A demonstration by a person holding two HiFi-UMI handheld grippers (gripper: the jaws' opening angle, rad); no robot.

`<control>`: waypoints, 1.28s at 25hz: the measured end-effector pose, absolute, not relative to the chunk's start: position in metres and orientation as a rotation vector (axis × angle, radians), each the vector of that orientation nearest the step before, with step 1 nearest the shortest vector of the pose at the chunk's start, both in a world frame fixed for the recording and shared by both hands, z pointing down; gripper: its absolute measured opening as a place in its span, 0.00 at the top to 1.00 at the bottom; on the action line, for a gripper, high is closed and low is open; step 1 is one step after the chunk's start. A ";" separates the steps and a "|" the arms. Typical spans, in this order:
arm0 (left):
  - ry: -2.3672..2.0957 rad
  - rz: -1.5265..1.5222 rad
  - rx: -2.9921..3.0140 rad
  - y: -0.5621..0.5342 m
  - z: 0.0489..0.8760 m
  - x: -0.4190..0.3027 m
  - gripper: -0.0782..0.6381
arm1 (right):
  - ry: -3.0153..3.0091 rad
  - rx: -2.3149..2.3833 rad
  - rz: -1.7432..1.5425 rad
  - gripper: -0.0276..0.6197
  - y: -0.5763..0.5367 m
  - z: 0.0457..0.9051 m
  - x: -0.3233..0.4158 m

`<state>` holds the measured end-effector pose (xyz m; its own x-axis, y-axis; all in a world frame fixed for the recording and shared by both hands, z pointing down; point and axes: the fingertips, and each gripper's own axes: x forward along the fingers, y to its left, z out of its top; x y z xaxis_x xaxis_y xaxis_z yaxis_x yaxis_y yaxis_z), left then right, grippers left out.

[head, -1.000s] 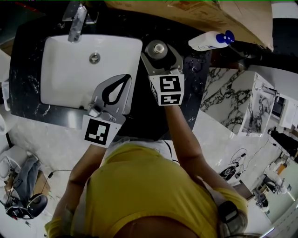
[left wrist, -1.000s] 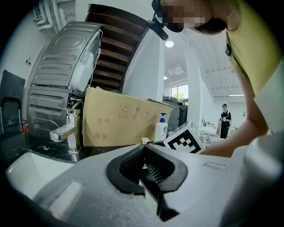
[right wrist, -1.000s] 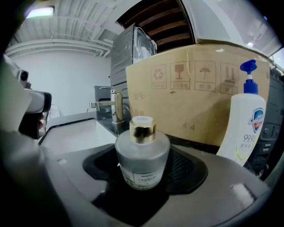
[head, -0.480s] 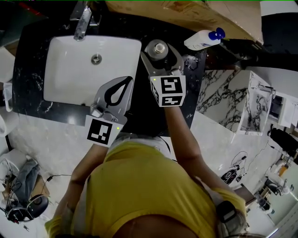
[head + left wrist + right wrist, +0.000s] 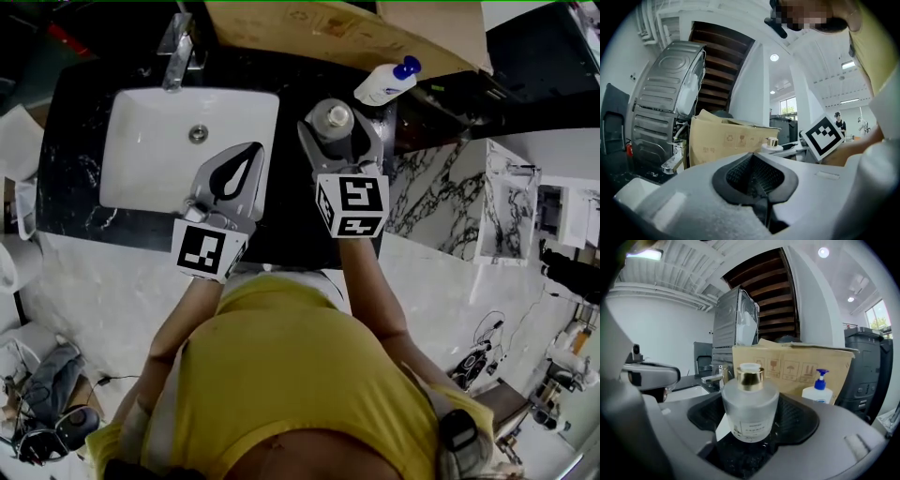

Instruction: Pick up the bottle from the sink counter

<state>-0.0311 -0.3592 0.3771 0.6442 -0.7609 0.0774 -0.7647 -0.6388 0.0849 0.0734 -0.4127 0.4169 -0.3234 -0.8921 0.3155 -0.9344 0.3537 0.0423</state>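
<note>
- Over the dark surface, from above: the right hand-held gripper flanks the bottle, which stands upright just right of the sink.
- The left hand-held gripper hangs over the sink's right edge.
- Left gripper view: jaws pressed together, empty (a cardboard box stands beyond).
- Right gripper view: pads clasp both sides of the frosted, gold-collared bottle, its base seemingly on the surface.

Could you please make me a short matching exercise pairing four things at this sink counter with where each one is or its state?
1 frosted bottle
2 white plastic bottle
3 faucet
4 left gripper

A shut and empty
B at the sink's back edge
C between the right gripper's jaws
D has a blue pump

Pairs: 1-C, 2-D, 3-B, 4-A
</note>
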 end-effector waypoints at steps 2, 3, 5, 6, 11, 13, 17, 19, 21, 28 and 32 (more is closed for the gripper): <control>-1.280 0.038 2.759 -0.359 0.370 -0.030 0.88 | -2.324 1.673 0.208 0.45 -0.404 0.404 0.082; -1.278 0.034 2.765 -0.359 0.367 -0.029 0.88 | -2.315 1.701 0.201 0.45 -0.400 0.397 0.087; -1.270 0.026 2.776 -0.359 0.362 -0.027 0.88 | -2.297 1.755 0.179 0.45 -0.391 0.384 0.096; -1.264 0.021 2.781 -0.358 0.360 -0.026 0.88 | -2.291 1.779 0.169 0.45 -0.386 0.377 0.101; -1.251 -0.005 2.804 -0.357 0.350 -0.020 0.88 | -2.255 1.873 0.112 0.46 -0.362 0.350 0.121; -1.251 -0.015 2.816 -0.357 0.344 -0.017 0.88 | -2.233 1.907 0.088 0.45 -0.353 0.343 0.127; -1.264 -0.022 2.843 -0.357 0.332 -0.012 0.88 | -2.194 1.965 0.068 0.45 -0.338 0.337 0.136; -1.275 -0.015 2.843 -0.355 0.330 -0.011 0.88 | -2.185 1.983 0.066 0.46 -0.333 0.336 0.139; -1.281 -0.005 2.842 -0.353 0.329 -0.011 0.88 | -2.183 1.989 0.056 0.45 -0.329 0.334 0.139; -1.272 0.003 2.842 -0.347 0.331 -0.010 0.88 | -2.188 1.989 0.091 0.45 -0.324 0.339 0.140; -1.266 0.005 2.841 -0.347 0.332 -0.007 0.88 | -2.183 1.989 0.113 0.45 -0.324 0.344 0.144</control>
